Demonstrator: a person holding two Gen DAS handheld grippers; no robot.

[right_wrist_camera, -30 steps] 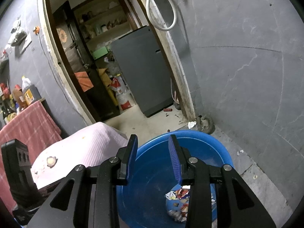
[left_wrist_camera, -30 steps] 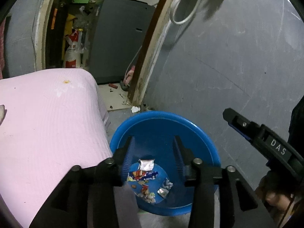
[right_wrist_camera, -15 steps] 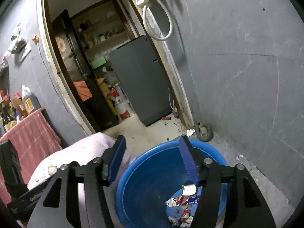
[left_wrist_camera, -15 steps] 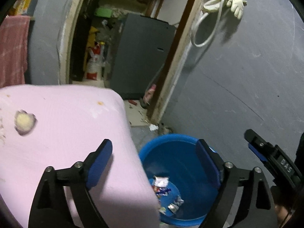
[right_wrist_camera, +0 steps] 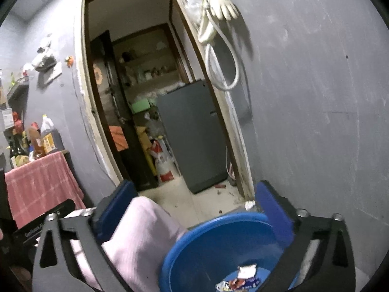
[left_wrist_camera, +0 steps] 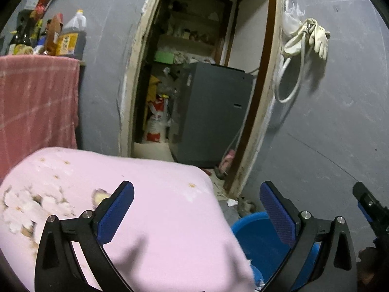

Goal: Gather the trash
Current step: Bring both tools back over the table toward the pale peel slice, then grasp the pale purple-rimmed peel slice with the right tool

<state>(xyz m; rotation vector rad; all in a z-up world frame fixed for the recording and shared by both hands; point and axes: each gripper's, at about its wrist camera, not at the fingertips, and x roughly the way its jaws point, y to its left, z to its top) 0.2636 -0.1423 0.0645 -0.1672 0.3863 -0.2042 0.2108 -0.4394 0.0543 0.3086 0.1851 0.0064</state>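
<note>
A: What is the biggest thing beside the round blue plastic basin (right_wrist_camera: pixel 218 245)?

B: The pink cloth-covered cushion (left_wrist_camera: pixel 150 209), touching the basin's left rim. Behind the basin stands the grey wall with its open doorway (right_wrist_camera: pixel 150 112), a grey metal cabinet (right_wrist_camera: pixel 194 136) inside.

A: And the trash?

B: Crumpled wrappers (right_wrist_camera: pixel 240 277) lie on the basin's bottom. More pale scraps (left_wrist_camera: pixel 26 206) sit on the cushion top, left of the basin.

A: The grippers?

B: The left gripper (left_wrist_camera: pixel 194 214) is opening its jaws, nothing between them; the right gripper (right_wrist_camera: pixel 194 209) is opening too, empty, above the basin.

A: How to go on well?

B: Probably keep both jaws wide, swing to the scraps, pinch 1 piece at a time without catching cloth.

A: Obstacles?

B: The cushion's edge overhangs the basin; a small white scrap (right_wrist_camera: pixel 249 204) lies behind it by the door frame.
</note>
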